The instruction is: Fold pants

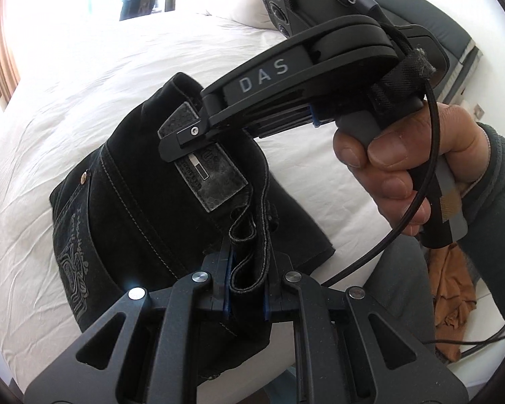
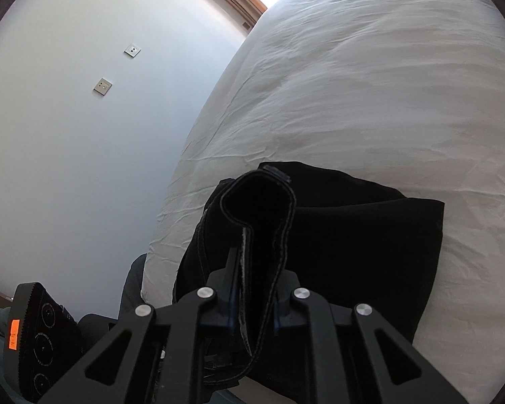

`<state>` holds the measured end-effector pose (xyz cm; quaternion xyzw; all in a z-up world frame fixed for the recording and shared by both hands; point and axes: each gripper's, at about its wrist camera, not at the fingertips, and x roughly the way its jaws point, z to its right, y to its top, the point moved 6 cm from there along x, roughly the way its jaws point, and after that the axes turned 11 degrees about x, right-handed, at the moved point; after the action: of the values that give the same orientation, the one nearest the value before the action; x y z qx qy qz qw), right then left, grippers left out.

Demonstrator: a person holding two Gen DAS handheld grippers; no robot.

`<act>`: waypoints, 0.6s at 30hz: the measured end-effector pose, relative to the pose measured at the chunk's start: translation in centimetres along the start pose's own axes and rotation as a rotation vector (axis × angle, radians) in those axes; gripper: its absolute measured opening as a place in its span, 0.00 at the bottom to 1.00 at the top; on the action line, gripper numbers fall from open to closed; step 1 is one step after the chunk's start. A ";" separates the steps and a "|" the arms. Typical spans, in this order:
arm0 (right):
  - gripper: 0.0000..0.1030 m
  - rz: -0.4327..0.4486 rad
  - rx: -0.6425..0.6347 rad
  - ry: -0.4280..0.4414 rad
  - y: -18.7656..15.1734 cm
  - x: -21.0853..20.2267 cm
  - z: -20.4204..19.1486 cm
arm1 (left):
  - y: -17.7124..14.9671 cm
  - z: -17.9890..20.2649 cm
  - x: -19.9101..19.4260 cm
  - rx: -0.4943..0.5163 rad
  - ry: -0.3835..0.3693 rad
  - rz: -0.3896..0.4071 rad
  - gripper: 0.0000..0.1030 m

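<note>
Pants [image 1: 144, 208] waistband pinched between both grippers' fingers [image 1: 224, 289].

The right hand-held gripper [image 2: 252, 289] pinches a looped edge of the black pants [image 2: 353, 235], its jaws closed on the fabric between them. The rest of the pants lies bunched just ahead and to its right on the white bed [image 2: 370, 84]. To its left, a pale wall [image 2: 67, 151] carries two sockets [image 2: 132, 50].
</note>
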<state>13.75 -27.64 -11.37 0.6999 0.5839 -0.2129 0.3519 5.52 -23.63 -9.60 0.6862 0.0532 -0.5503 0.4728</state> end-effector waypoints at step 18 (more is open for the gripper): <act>0.14 0.016 0.188 0.023 0.4 0.2 11.0 | 1.0 2.5 8.5 0.036 -0.026 -0.108 0.12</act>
<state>15.45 -35.68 -18.64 0.7368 0.5599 -0.2560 0.2793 7.64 -29.71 -15.74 0.6835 0.0741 -0.5847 0.4305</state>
